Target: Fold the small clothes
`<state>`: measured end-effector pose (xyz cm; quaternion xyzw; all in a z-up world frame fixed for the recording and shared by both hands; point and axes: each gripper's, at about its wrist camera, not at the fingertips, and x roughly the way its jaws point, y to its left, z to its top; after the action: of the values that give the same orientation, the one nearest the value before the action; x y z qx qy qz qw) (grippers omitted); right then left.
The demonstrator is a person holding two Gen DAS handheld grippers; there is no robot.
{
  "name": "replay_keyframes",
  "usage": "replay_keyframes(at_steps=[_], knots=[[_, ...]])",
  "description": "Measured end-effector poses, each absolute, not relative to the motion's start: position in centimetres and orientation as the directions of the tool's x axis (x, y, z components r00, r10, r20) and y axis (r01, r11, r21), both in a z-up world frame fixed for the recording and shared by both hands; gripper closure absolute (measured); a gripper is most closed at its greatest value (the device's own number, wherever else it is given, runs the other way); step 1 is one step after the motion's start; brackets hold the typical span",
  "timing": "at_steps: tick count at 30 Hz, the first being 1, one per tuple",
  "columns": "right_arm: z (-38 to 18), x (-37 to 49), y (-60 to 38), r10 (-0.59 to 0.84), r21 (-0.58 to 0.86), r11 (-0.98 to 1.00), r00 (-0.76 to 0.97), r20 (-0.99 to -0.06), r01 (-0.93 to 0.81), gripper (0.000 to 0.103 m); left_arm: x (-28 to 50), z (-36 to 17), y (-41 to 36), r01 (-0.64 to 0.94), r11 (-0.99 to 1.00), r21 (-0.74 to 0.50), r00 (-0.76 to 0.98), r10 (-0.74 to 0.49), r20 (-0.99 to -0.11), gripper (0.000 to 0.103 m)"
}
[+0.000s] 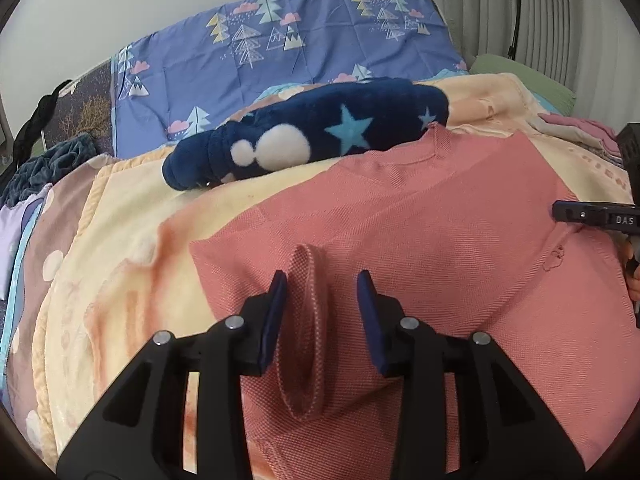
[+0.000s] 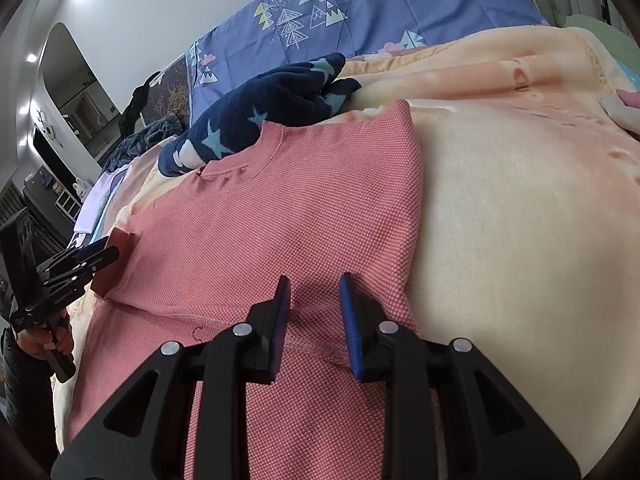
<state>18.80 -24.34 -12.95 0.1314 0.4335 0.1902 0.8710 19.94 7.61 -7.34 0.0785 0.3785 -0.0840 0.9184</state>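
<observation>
Spread over the bed, a peach blanket [image 1: 120, 216] carries a pink knitted top [image 1: 440, 240] lying flat, its neckline just beside a navy star-patterned fleece [image 1: 320, 128]. Left gripper [image 1: 322, 280] fingers stand apart around a raised fold of the top, pads not pressing it. Right gripper [image 2: 312, 280] fingers also stand apart, over the top's lower part near its right edge.

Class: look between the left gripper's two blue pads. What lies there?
In the left wrist view, a raised fold of the pink knitted top stands between the left gripper pads.
</observation>
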Motion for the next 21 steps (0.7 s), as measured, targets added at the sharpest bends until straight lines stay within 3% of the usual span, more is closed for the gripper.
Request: replay_keyframes(at_steps=[5, 7, 8, 11, 15, 17, 19, 21], knots=[[-13.0, 18.8, -24.4, 0.445, 0.394, 0.893, 0.552, -0.705, -0.217, 0.077, 21.5, -8.4, 9.0, 0.189, 0.981, 0.032, 0.655, -0.101, -0.749, 0.065], [-13.0, 18.8, -24.4, 0.445, 0.394, 0.893, 0.552, -0.705, -0.217, 0.077, 21.6, -8.5, 9.4, 0.181, 0.983, -0.009, 0.646, -0.126, -0.753, 0.090], [-13.0, 18.8, -24.4, 0.445, 0.394, 0.893, 0.552, -0.705, -0.217, 0.077, 21.5, -8.5, 9.4, 0.182, 0.983, -0.006, 0.648, -0.125, -0.752, 0.097], [-12.9, 18.7, -24.4, 0.445, 0.394, 0.893, 0.552, -0.705, -0.218, 0.077, 21.1, -8.2, 9.7, 0.088, 0.989, 0.121, 0.670, 0.031, -0.742, 0.092], [-12.9, 18.8, -24.4, 0.443, 0.392, 0.894, 0.553, -0.706, -0.217, 0.077, 20.6, -8.3, 10.4, -0.094, 0.927, 0.363, 0.677, 0.327, -0.659, 0.085], [-13.0, 18.8, -24.4, 0.443, 0.392, 0.894, 0.553, -0.706, -0.217, 0.077, 19.9, -7.6, 10.4, -0.109, 0.932, 0.347, 0.696, 0.320, -0.643, 0.085], [-13.0, 18.8, -24.4, 0.443, 0.393, 0.894, 0.554, -0.704, -0.216, 0.077, 18.9, -6.4, 9.9, -0.077, 0.968, 0.238, 0.740, 0.215, -0.637, 0.083], [-12.8, 18.7, -24.4, 0.437, 0.387, 0.897, 0.561, -0.703, -0.213, 0.078, 18.0, -5.7, 8.6, 0.010, 0.992, 0.128, 0.769, 0.074, -0.634, 0.068]])
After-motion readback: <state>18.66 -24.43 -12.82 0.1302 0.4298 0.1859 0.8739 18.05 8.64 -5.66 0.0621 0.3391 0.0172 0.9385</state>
